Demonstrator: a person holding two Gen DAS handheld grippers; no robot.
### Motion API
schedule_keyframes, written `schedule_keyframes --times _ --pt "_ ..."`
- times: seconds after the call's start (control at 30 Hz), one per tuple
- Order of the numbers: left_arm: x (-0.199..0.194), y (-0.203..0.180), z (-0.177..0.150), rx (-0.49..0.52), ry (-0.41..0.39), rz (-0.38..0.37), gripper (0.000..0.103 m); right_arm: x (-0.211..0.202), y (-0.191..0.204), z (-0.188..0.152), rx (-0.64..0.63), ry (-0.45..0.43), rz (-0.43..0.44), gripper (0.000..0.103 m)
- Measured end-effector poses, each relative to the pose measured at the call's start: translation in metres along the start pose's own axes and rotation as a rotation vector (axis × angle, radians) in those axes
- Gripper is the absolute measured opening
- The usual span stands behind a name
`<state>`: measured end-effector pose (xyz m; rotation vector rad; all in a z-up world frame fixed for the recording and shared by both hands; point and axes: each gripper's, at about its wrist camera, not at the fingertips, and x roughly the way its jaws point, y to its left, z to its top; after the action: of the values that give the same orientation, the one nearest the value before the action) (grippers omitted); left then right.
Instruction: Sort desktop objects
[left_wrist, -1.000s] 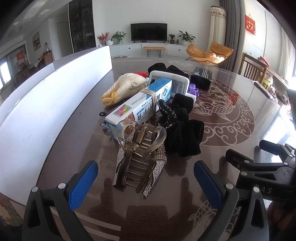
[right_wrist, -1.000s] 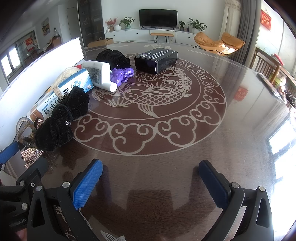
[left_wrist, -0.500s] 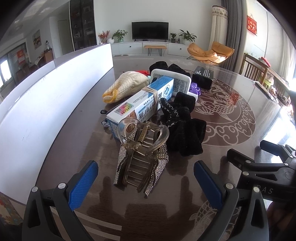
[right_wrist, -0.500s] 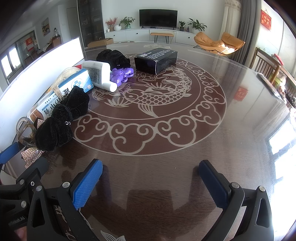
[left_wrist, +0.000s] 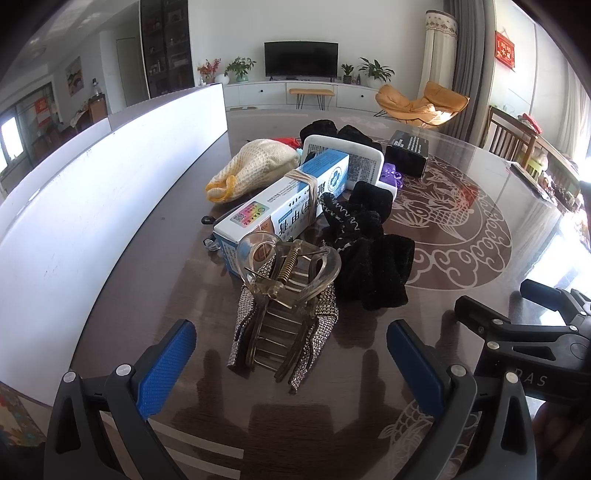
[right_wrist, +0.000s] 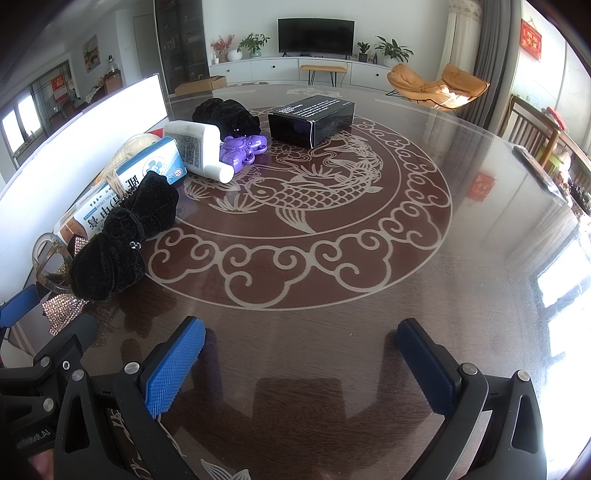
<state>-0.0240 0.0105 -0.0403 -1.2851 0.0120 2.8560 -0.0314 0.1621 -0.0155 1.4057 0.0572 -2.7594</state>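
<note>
Sorting had not visibly begun: every object lay in one loose cluster along the left part of the table (right_wrist: 369, 295), beside a white board (left_wrist: 92, 192), and nothing was gripped. Nearest the left gripper (left_wrist: 291, 354) lay a clear hair claw clip (left_wrist: 288, 295) with rhinestone trim, directly ahead of the spread, empty fingers and not touching them. Just behind it lay a blue-and-white carton (left_wrist: 284, 206) bound with a band, and a black velvet bow (left_wrist: 365, 254) touched the carton's right side. Farther back were a cream knitted pouch (left_wrist: 255, 168), a white container (left_wrist: 351, 162), a purple clip (right_wrist: 242, 149), a second black fabric item (right_wrist: 225, 114) and a black box (right_wrist: 314, 118). The right gripper (right_wrist: 301, 363) was likewise released, hovering over bare patterned tabletop well apart from the cluster. The left wrist view alone showed the claw clip's spring and teeth and the pouch in full; the right wrist view alone showed the purple clip and black box unobstructed, plus the free area where sorted items could plausibly go.
</note>
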Motion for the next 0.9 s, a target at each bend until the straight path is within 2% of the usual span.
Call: schedule_keyframes --times 0.9 --pt "0.0039 0.0025 -0.0006 -0.018 0.014 0.002 0.103 -0.0003 -0.0001 -0.0001 0.000 0.000 0.000 0.103"
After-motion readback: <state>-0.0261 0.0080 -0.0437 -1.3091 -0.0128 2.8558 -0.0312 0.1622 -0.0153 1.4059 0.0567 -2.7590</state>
